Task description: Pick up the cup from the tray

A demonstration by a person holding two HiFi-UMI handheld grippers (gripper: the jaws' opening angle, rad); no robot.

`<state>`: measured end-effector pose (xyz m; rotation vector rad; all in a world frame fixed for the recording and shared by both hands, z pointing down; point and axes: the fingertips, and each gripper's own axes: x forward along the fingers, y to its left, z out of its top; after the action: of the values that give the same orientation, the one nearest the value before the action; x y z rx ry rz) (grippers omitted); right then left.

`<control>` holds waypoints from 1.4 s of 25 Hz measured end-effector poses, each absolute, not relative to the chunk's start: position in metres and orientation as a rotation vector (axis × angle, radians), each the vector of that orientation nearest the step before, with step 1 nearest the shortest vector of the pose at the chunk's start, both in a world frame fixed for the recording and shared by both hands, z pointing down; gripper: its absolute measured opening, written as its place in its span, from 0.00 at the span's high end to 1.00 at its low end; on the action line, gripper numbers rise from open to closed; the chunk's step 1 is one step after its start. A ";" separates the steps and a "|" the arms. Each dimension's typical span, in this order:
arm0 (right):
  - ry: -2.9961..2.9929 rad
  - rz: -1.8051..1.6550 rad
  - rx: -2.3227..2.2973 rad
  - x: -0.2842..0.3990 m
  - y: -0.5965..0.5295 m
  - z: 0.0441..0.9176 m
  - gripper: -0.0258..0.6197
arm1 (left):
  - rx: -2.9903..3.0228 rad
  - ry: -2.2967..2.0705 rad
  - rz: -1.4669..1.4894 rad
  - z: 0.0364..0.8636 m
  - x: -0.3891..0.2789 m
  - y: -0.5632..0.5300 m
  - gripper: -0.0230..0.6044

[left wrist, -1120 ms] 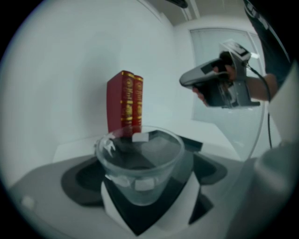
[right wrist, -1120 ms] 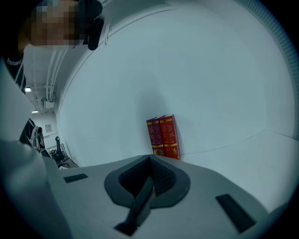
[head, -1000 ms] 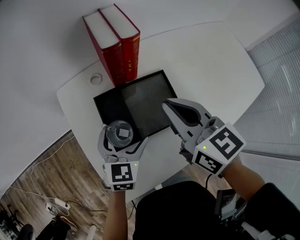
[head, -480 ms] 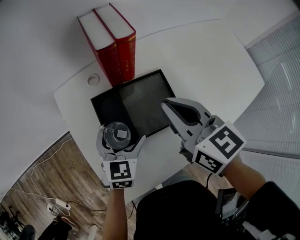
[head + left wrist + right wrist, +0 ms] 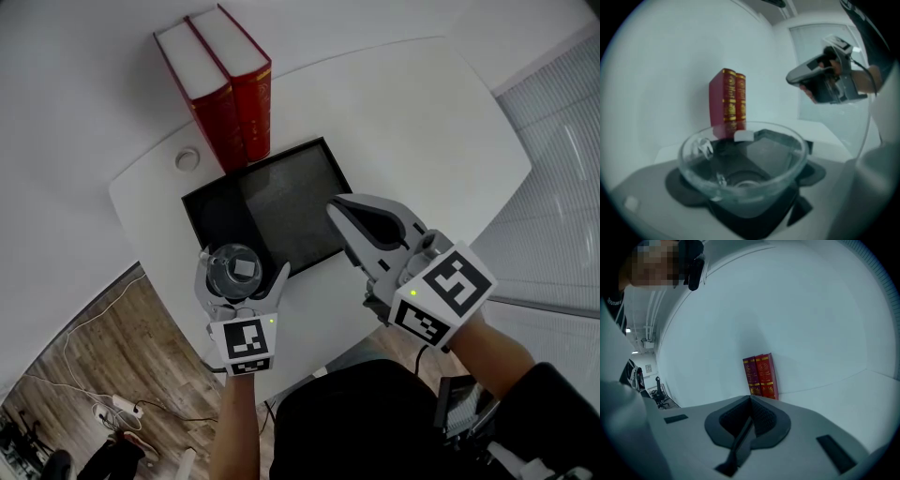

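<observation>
A clear glass cup (image 5: 234, 269) stands at the near left corner of the black tray (image 5: 291, 202). My left gripper (image 5: 241, 271) has the cup between its jaws, and they are closing round it. In the left gripper view the cup (image 5: 743, 164) fills the gap between the dark pads (image 5: 675, 183), and a firm press does not show. My right gripper (image 5: 342, 211) hovers over the tray's near right edge, shut with nothing in it. In the right gripper view its jaws (image 5: 751, 401) meet in a closed line.
Two red books (image 5: 220, 84) stand upright behind the tray, also seen as books (image 5: 761, 376). A round white grommet (image 5: 187, 159) sits in the white table (image 5: 422, 122) left of them. The table's edge runs just left of the cup, with wood floor and cables (image 5: 103, 375) below.
My left gripper has crept a little forward round the cup and its jaws have drawn slightly inward. The right gripper has barely moved.
</observation>
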<state>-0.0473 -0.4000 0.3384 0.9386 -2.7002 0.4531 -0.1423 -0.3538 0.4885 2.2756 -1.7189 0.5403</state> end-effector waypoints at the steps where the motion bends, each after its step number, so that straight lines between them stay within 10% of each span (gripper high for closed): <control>1: -2.700 0.454 0.939 -0.048 -0.400 0.338 0.94 | 2.272 -1.733 0.535 0.488 -0.144 -0.354 0.09; 35: -2.682 0.441 0.941 -0.057 -0.400 0.336 0.94 | 2.312 -1.824 0.473 0.481 -0.158 -0.351 0.34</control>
<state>-0.0571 -0.3999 0.3364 0.9408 -2.6824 0.4409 -0.1579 -0.3515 0.4806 2.3115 -1.8245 0.4731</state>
